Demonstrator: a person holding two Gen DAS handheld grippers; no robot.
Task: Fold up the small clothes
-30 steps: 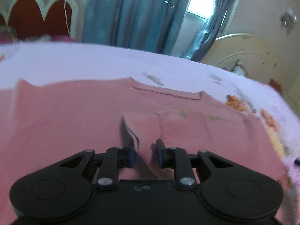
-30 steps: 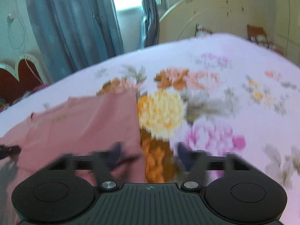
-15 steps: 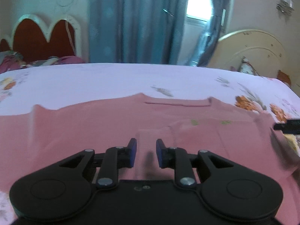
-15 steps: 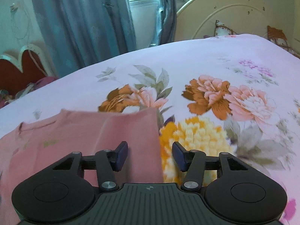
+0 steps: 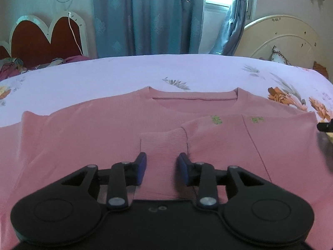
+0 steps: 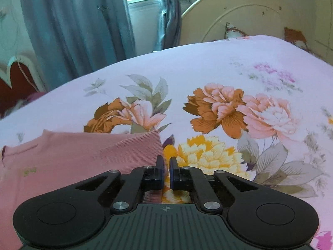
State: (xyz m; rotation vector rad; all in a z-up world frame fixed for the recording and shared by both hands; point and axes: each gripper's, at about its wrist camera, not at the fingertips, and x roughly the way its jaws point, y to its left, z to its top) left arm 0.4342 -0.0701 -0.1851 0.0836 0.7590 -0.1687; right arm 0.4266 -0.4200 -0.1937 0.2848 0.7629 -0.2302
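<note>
The pink ribbed knit sweater (image 5: 87, 137) lay flat on the floral lilac bedsheet (image 6: 208, 66), one sleeve folded across its chest. The left gripper (image 5: 163, 168) hovered with its blue-padded fingers (image 5: 141, 167) having just opened to a moderate gap, the ribbed sleeve cuff (image 5: 163, 143) lying between them, unpinched. The right gripper (image 6: 165, 171) had just closed; its fingers (image 6: 159, 171) stood nearly together at the sweater's side edge, though whether they pinched fabric could not be told.
</note>
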